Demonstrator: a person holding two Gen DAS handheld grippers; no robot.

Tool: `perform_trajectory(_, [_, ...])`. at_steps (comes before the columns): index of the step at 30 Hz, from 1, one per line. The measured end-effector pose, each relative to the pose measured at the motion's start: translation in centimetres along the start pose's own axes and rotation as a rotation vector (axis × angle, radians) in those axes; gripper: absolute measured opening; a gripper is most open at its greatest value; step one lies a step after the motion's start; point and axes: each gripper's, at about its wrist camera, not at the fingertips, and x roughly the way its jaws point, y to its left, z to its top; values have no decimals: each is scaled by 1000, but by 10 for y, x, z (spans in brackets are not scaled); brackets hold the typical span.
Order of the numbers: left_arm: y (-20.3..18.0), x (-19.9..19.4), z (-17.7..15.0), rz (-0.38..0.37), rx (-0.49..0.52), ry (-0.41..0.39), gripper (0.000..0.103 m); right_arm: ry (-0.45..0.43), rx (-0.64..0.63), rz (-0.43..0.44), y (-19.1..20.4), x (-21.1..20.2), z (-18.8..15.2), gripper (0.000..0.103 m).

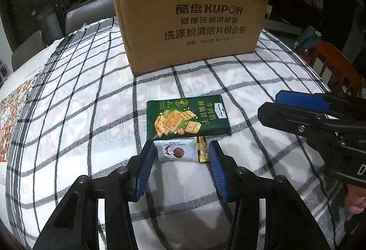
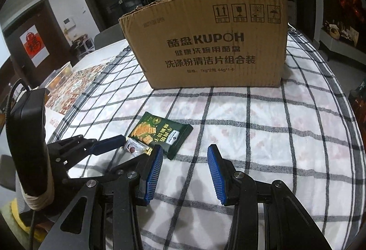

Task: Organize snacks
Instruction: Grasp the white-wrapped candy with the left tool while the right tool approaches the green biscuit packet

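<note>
- Left hand-held gripper (image 1: 180,150): released, jaws spread wide on either side of the coconut candy (image 1: 175,152), grasping nothing; blue pads (image 1: 146,165) flank the wrapper, whether touching it cannot be told
- Coconut candy: small white wrapper with a gold end, lying flat on the worktop (image 1: 91,112), just beside the near edge of the cracker packet (image 1: 187,118)
- Cracker packet: green, flat on the checked cloth, between the candy and the cardboard box (image 1: 189,16), well apart from the box
- Cardboard box: upright at the far side of the worktop, top open; its inside is hidden, likely the place for the snacks
- Right hand-held gripper (image 2: 185,154): released and empty, held over bare cloth to the right of both snacks
- Step in hand, as judged: picking up the first snack, the candy; nothing visibly packed yet
- Next move calls for: closing the left jaws squarely on the thin wrapper without nudging the packet, then lifting clear over the box rim
</note>
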Motion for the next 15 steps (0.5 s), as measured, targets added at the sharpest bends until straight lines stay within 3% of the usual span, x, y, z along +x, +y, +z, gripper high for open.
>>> perform_trajectory(7, [-2, 6, 0, 27, 11, -4, 49, 3, 9, -3, -1, 2, 1, 42])
perform_trajectory(10, [-1, 6, 0, 22, 0, -13, 41, 7, 6, -6, -1, 2, 1, 42])
perform_trajectory(15, [3, 1, -2, 8, -10, -21, 40, 13, -9, 0, 3, 2, 1, 42])
